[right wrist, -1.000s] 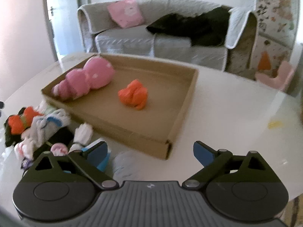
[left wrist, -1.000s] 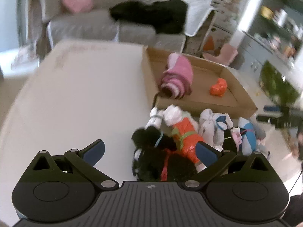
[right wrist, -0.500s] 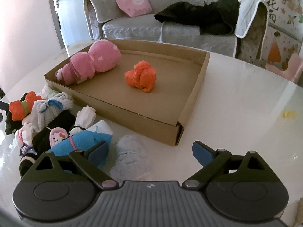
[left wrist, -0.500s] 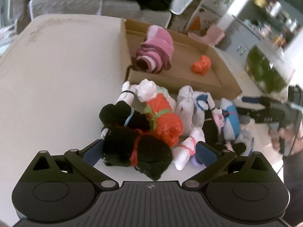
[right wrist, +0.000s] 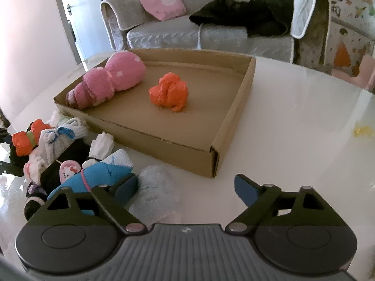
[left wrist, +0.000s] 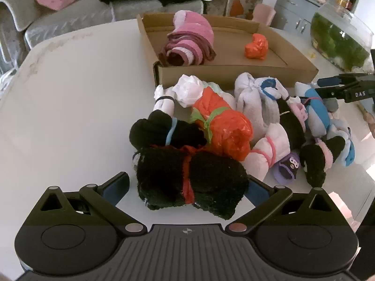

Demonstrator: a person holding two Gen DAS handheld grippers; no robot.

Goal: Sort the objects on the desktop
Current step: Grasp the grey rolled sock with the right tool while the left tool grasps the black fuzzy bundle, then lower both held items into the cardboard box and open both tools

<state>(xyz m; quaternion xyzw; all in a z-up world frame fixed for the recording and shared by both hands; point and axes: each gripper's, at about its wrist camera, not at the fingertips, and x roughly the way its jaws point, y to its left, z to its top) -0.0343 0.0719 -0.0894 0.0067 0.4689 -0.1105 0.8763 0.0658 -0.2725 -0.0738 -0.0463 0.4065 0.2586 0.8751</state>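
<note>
Both claws spread wide beside the box (right wrist: 225,126).
Left claw (left wrist: 187,188) straddles the black roll (left wrist: 189,182), ungripped; right claw (right wrist: 185,187) holds nothing, near the grey roll (right wrist: 155,196).

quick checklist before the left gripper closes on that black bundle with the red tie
1. Left gripper open: ok, jaws spread wide.
2. Black bundle with red tie between the fingers: ok, it sits in the gap.
3. Neighbours clear of the fingers: cannot tell; the orange bundle and the black roll with blue band press against it.
4. Room in the cardboard box: ok, only a pink roll and a small orange ball inside.
5. Right gripper out of the way: ok, open over the far end of the pile.
</note>
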